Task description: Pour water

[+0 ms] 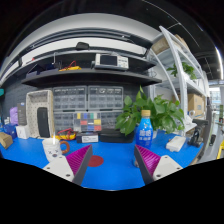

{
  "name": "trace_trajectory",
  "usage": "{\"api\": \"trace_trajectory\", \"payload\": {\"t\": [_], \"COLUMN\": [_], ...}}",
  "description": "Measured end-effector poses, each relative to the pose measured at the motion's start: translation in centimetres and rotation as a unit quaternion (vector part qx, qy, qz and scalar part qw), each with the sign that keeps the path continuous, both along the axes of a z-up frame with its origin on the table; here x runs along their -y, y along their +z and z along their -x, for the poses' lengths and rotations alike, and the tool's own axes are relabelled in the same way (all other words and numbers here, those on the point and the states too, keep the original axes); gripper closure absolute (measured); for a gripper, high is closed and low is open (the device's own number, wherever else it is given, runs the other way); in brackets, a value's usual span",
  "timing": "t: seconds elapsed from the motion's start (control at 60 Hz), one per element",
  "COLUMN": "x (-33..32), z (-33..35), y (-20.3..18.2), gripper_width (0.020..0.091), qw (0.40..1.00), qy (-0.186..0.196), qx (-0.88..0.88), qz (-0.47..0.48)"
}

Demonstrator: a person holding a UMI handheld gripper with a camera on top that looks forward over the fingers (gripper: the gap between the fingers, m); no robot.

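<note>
Gripper view. The gripper (112,160) hangs above a blue tabletop (110,168) with its two fingers spread apart and nothing between them; the magenta pads (79,157) face each other across bare table. A water bottle (146,128) with a blue label stands upright beyond the right finger, well ahead of its tip and slightly outward of it. A white mug (52,148) with an orange handle stands just outside the left finger, near its tip. Behind the bottle rises a green potted plant (150,108). Stacked coloured blocks (88,125) sit farther back between the fingers' lines. White shelving (180,80) stands beyond on the right. No object blocks the path to the bottle.
</note>
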State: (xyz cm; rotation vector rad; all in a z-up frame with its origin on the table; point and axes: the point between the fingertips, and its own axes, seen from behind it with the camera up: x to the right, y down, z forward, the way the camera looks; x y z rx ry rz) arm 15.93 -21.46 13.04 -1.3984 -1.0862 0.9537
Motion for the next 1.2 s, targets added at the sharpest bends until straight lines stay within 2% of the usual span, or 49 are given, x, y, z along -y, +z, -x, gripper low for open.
{"api": "trace_trajectory", "payload": {"t": [0.1,0.117,0.167,0.217,0.4,0.567,0.75,0.817,0.883,0.9,0.933,0.967,1.083,1.117,1.133,1.2], "x": [-3.2,-0.6,-5.5,-7.5,-10.9,-13.0,-13.0,-12.5,-12.5,-12.7,-13.0,-12.8,-12.8,-12.7,-12.6,-12.2], "z": [-1.0,0.1,-1.3,-1.3,1.5,4.8,7.7,8.6,9.4,9.5,9.7,9.7,9.8,9.9,9.9,10.1], "y": [0.1,0.5,0.0,0.2,-0.4,-1.1,-2.2,-2.2,-2.4,-2.3,-2.1,-2.2,-2.1,-2.2,-2.2,-2.3], "gripper_width": [0.0237,0.0236,0.0237,0.0237,0.0257,0.0258,0.0285,0.0329,0.0442,0.0441,0.0600,0.0605,0.0726,0.0718,0.0764,0.0765], "qw": [1.000,1.000,1.000,1.000,0.998,0.996,0.994,0.993,0.993,0.993,0.993,0.993,0.992,0.992,0.992,0.990], "qy": [-0.010,-0.007,-0.008,-0.001,0.061,0.083,0.105,0.114,0.113,0.110,0.104,0.106,0.112,0.112,0.114,0.121], "qx": [0.000,-0.002,-0.004,-0.008,-0.003,0.001,0.012,0.009,0.011,0.010,0.005,0.004,0.004,0.003,0.003,0.009], "qz": [-0.008,-0.007,-0.011,-0.016,-0.005,0.013,-0.018,-0.032,-0.043,-0.046,-0.056,-0.057,-0.051,-0.054,-0.056,-0.066]}}
